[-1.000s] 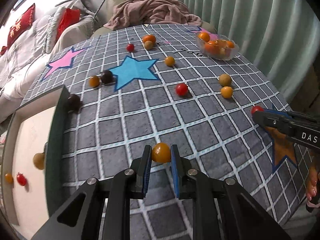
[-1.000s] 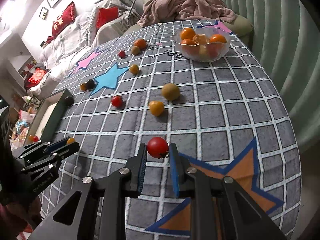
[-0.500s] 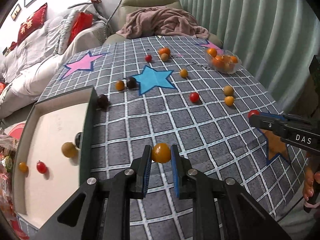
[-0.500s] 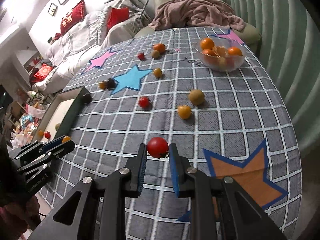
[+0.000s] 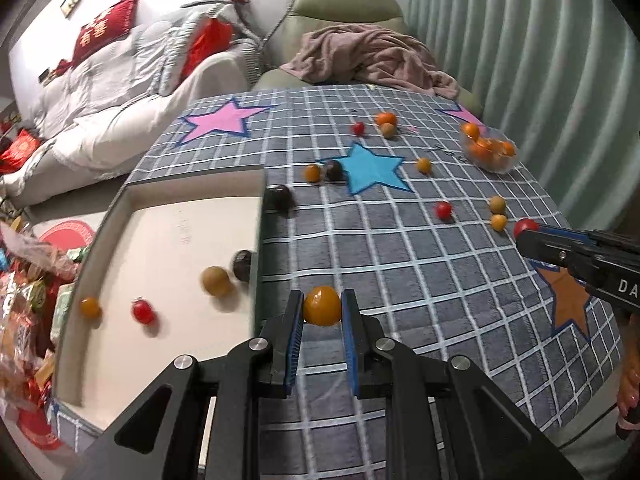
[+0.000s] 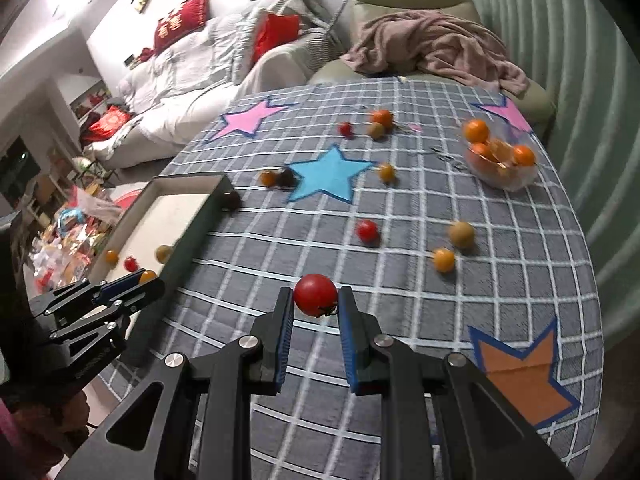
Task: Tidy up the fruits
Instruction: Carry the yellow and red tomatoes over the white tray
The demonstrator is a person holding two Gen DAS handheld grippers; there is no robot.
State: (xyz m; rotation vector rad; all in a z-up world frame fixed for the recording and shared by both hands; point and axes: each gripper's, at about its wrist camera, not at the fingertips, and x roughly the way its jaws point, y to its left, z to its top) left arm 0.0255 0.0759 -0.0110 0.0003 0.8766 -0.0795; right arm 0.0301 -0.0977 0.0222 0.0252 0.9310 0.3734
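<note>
Cream-coloured and shallow, the tray at the left edge of the desk now fills far more of my left wrist view than it did a second ago, and its dark near wall lies just beside my left gripper. I read that as both hands having travelled from the open cloth toward the tray. Four or five small fruits lie inside it; motion blur keeps me from an exact count. The left jaws are clenched on an orange cherry tomato, carried clear of the checked cloth and not yet over the tray floor. Moving right, loose fruits lie scattered across the desk around the blue star, unchanged in position. Further right, my right gripper holds a red cherry tomato, jaws clamped, as before, trailing behind the left one. At the far right the clear bowl of oranges stands untouched. My judgement: two deliveries are in transit, release pending, with many fruits left to collect.
</note>
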